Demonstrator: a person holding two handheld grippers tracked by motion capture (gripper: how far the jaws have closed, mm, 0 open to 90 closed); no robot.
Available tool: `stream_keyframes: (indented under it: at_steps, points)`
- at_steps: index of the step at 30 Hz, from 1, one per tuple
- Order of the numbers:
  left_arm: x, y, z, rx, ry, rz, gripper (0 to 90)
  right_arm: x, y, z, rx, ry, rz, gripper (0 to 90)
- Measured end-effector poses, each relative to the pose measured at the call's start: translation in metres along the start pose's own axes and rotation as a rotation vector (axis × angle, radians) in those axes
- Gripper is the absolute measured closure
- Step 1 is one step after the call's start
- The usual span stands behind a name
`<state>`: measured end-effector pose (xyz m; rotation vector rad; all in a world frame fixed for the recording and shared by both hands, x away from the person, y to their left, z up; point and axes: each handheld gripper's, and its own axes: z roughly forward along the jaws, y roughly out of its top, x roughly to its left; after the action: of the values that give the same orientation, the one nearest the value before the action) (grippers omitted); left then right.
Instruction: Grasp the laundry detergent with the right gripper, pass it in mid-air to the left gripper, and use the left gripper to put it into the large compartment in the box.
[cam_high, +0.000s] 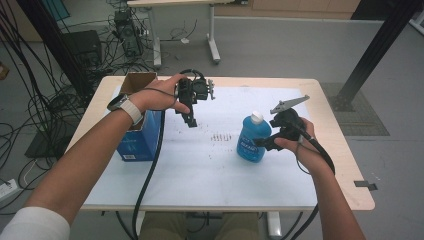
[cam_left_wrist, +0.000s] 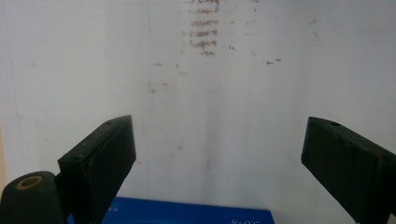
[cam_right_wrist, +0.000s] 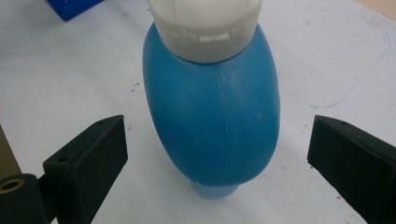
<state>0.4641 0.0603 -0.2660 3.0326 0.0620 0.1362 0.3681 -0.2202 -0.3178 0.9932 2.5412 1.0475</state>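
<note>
Two grippers are over the white table sheet (cam_high: 200, 165) in the high view. The left gripper (cam_high: 191, 120) hangs in the air, pointing down, beside a blue carton box (cam_high: 142, 137) with open brown flaps; the white print low on the box front is too small to read. The right gripper (cam_high: 260, 144) is level with a blue bottle (cam_high: 251, 140) that stands upright near the middle of the sheet, with a white cap and a white label on which the words cannot be made out. Some small brown marks (cam_high: 221, 136) lie on the sheet, left of the bottle.

Seen from the left gripper view, the jaws are wide apart with nothing between, only stained sheet below. The box top (cam_left_wrist: 187, 215) is cut off at the bottom edge, and its white writing appears upside down and unreadable.

Seen from the right gripper view, the jaws are spread on both sides of the bottle (cam_right_wrist: 215, 126) without touching it. The cap (cam_right_wrist: 205, 25) is cut off by the top edge.
</note>
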Motion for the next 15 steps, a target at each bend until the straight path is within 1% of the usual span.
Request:
stream_keyframes:
  at_steps: [15]
  points:
    - [-0.0002,-0.0004,0.001,0.0,-0.001,-0.001,10.4,-0.0001,-0.0032,0.002,-0.025,-0.003,0.004,4.8]
